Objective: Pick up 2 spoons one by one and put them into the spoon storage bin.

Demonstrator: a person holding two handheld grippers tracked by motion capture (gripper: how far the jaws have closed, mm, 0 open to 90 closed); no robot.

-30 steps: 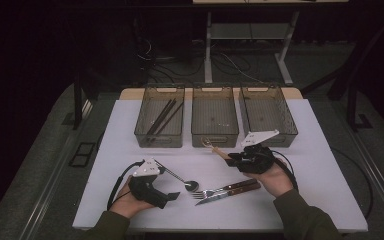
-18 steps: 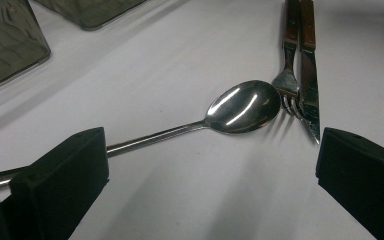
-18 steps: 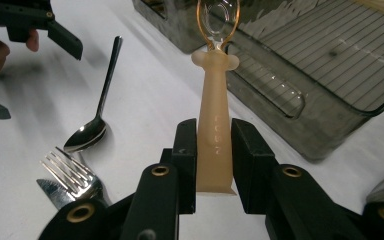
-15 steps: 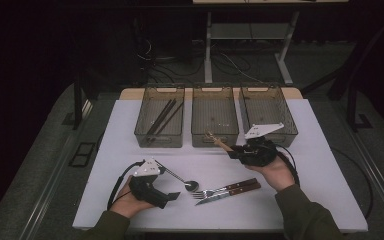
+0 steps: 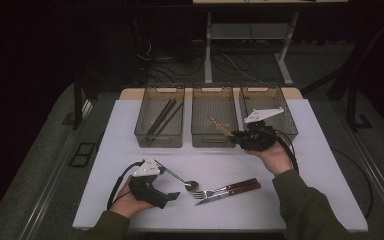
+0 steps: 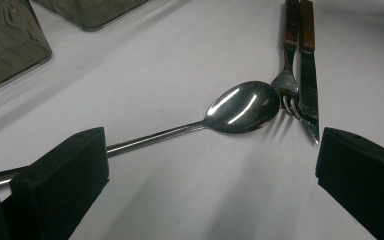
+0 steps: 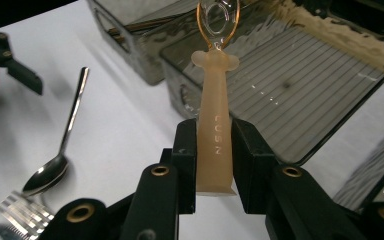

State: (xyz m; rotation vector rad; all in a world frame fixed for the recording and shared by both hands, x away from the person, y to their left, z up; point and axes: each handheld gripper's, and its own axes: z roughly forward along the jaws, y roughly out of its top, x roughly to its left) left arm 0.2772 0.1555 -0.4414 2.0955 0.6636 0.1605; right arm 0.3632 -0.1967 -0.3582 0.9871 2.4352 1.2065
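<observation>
My right jaws (image 7: 213,150) were clamped on the pale, translucent handle of a small plastic utensil (image 7: 214,120); raised letters down that handle read roughly "LUSN", though I could not be sure of every one. Its far end carried an amber-rimmed clear loop, and it hung above the near edge of the middle bin (image 5: 214,122) of three smoky plastic bins at the far side of the white surface (image 5: 130,125). In the high view my right gripper (image 5: 236,138) sat at that bin's near right corner, the utensil (image 5: 219,127) slanting up and left over it. The left bin (image 5: 161,122) held dark sticks (image 5: 163,117); the right bin (image 5: 270,112) lay behind my gripper's grey plate.

Nearer, a metal spoon (image 6: 220,113) lay on the surface, its bowl touching the tines of a wooden-handled fork (image 6: 288,60) lying just beside a matching knife (image 6: 308,70). My left jaws (image 6: 212,167) stood wide apart, resting low, gripping nothing, the spoon's handle passing behind the left one.
</observation>
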